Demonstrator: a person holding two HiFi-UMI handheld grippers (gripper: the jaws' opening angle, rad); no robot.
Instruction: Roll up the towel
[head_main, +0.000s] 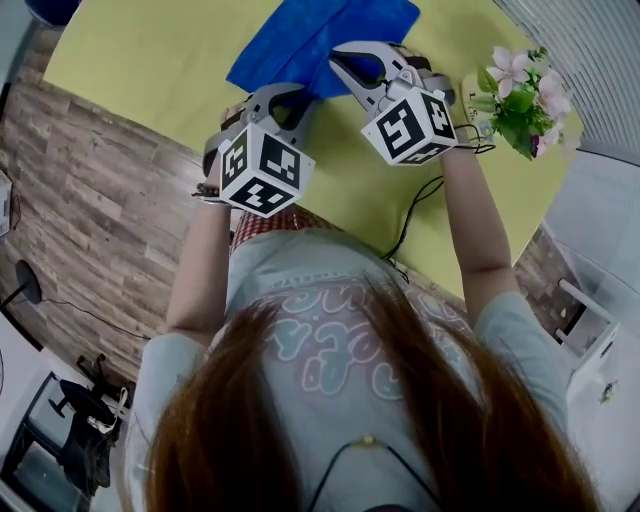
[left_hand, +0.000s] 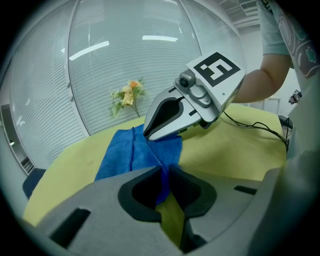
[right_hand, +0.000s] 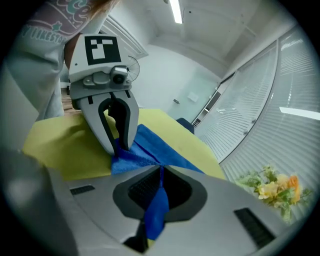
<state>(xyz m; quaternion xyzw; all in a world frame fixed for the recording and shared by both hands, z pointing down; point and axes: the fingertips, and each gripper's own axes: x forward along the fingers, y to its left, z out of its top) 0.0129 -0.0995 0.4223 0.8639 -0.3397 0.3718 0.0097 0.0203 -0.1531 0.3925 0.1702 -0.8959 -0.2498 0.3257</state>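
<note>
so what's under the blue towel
Only the yellow table shows around the blue towel. The left gripper and right gripper pinch its near edge; anything beneath the flat part is covered.

- left gripper (head_main: 303, 95): tilted downward, jaws pinched on the towel (head_main: 300, 35) edge
- right gripper (head_main: 340, 62): jaws clamped on the same towel, right beside the left one
- both forearms stretched forward

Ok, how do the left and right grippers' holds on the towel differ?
The left gripper pinches only a thin edge of the blue towel; the right gripper has a thicker fold bunched between its jaws. In the head view the left gripper sits nearer the person, the right gripper closer to the flowers. Both are shut on the blue towel.
</note>
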